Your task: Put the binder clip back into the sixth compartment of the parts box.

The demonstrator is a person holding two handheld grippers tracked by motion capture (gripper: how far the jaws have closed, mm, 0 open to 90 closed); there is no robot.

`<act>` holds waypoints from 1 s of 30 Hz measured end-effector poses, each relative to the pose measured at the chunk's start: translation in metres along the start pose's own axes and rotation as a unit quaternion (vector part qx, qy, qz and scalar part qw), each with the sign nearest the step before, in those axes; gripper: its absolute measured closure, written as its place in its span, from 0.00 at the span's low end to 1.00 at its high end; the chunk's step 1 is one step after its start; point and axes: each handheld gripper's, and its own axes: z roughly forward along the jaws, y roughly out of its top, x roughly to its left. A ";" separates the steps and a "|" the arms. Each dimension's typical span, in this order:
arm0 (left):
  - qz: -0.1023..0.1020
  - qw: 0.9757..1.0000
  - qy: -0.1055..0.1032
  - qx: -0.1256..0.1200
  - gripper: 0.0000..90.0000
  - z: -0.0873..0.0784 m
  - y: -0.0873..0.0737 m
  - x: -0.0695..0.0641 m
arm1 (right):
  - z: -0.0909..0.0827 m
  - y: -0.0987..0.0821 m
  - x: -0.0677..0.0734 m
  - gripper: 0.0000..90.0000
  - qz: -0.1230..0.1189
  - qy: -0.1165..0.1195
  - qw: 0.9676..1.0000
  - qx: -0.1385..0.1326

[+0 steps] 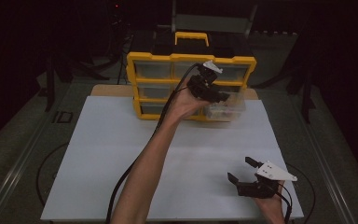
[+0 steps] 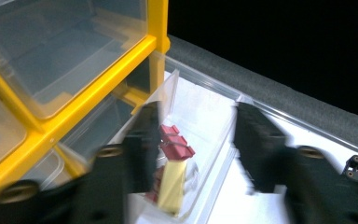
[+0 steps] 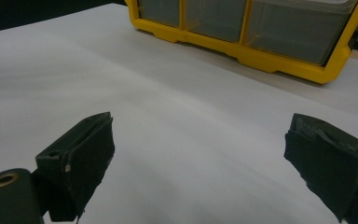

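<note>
A yellow organizer (image 1: 191,58) with clear drawers stands at the back of the white board. Its bottom right drawer (image 1: 223,109) is pulled out. My left gripper (image 1: 221,98) hovers over that drawer, held in a hand reaching across the table. In the left gripper view its jaws (image 2: 196,112) stand apart over the clear drawer (image 2: 214,154). A small piece with a red top and a yellow body (image 2: 175,158) lies inside, close to the left jaw and not pinched. My right gripper (image 1: 240,169) rests open above the board at the front right, with nothing between its fingers (image 3: 200,126).
The white board (image 1: 121,154) covers most of the table, with dark grey floor around it. The organizer's yellow frame (image 3: 261,58) runs across the far side ahead of the right gripper. Cables trail from both grippers toward the front edge.
</note>
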 end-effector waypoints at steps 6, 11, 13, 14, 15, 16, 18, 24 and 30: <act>-0.007 1.000 -0.002 0.002 0.36 -0.011 -0.008 0.002 | 0.001 0.000 0.001 0.08 -0.002 0.002 1.000 0.001; 0.003 0.999 0.032 0.009 0.18 -0.021 -0.020 0.002 | 0.002 0.000 0.001 0.08 -0.003 0.003 1.000 0.001; 0.011 0.999 0.044 0.016 0.16 -0.028 -0.025 0.003 | 0.002 0.000 0.002 0.08 -0.004 0.003 1.000 0.001; 0.010 0.999 0.049 0.015 0.13 -0.030 -0.026 0.003 | 0.002 0.000 0.002 0.08 -0.003 0.003 1.000 0.003; 0.009 0.998 0.053 0.016 0.12 -0.033 -0.029 0.003 | 0.003 0.000 0.002 0.08 -0.004 0.004 1.000 0.002; 0.009 0.998 0.058 0.017 0.10 -0.037 -0.032 0.003 | 0.003 0.000 0.002 0.08 -0.004 0.003 1.000 0.003; 0.008 0.998 0.062 0.017 0.08 -0.039 -0.034 0.003 | 0.003 0.000 0.003 0.08 -0.004 0.004 1.000 0.003; -0.005 0.997 0.071 0.003 0.03 -0.056 -0.050 0.003 | 0.004 0.000 0.004 0.08 -0.005 0.005 1.000 0.004; -0.016 0.996 0.090 -0.001 0.01 -0.076 -0.072 0.004 | 0.004 0.000 0.003 0.08 -0.005 0.003 1.000 0.003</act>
